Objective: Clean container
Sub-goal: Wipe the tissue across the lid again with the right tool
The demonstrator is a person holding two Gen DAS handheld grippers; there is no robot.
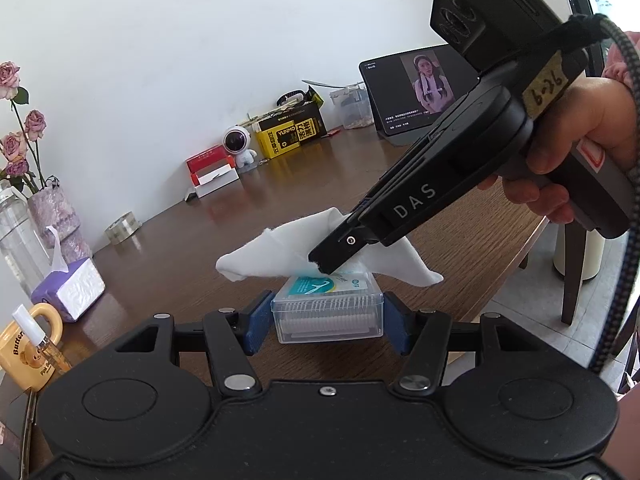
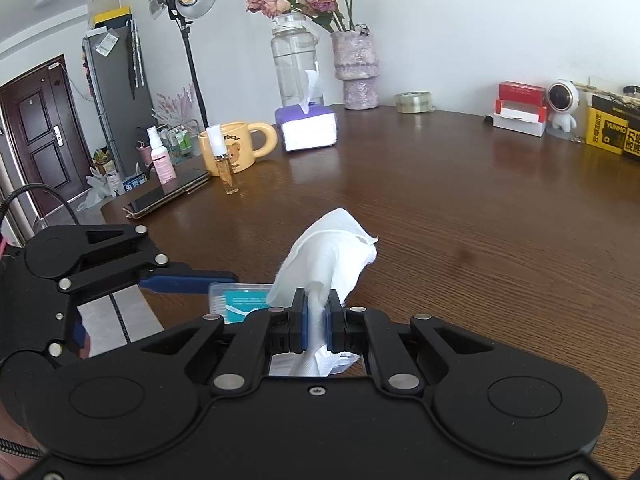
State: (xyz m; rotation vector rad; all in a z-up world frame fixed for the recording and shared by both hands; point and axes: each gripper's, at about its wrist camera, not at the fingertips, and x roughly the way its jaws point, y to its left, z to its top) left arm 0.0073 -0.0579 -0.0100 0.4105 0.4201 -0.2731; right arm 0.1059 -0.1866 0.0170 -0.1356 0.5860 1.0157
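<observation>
Left wrist view: the container (image 1: pixel 327 312) is a small clear plastic box, rectangular, packed with rows of white picks under a teal-and-white label. It stands on the dark wood-grain table (image 1: pixel 192 248), clamped between the blue pads of the left gripper (image 1: pixel 327 330). The right gripper (image 2: pixel 316 320) is clenched on a soft white tissue (image 2: pixel 332 248), crumpled and pressed onto the lid. Farther off stand a purple tissue pack (image 2: pixel 307 126) and a yellow ceramic mug (image 2: pixel 240 146).
</observation>
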